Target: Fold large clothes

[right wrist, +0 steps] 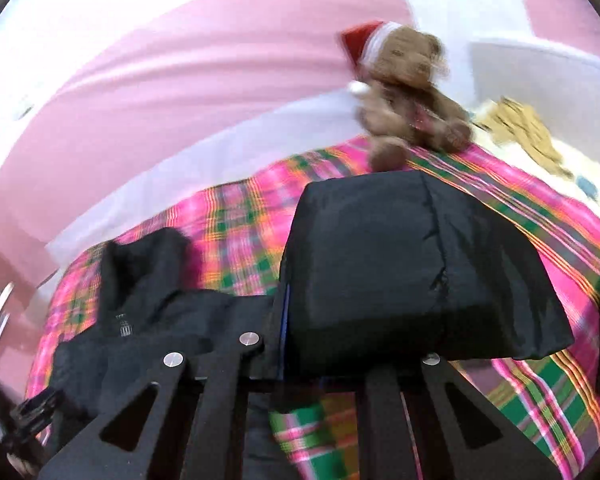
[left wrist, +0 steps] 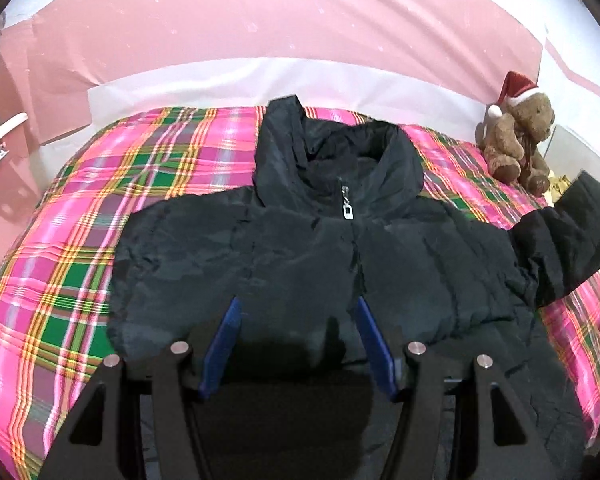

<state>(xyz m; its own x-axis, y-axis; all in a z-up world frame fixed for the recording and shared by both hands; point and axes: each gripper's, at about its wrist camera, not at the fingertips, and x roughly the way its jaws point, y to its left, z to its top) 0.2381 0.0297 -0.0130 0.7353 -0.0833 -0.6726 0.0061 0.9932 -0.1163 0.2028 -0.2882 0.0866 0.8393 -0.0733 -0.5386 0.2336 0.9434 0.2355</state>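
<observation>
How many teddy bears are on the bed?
1. The teddy bear, wearing a red Santa hat, sits at the far right corner of the plaid blanket; others could be out of view.

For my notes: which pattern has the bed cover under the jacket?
Pink, green and yellow plaid bed cover, clearest in the left wrist view.

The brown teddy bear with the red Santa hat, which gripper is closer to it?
Right. The right gripper holds the black puffy jacket's sleeve up just in front of the teddy bear. The left gripper hovers open over the jacket's middle, farther away.
</observation>
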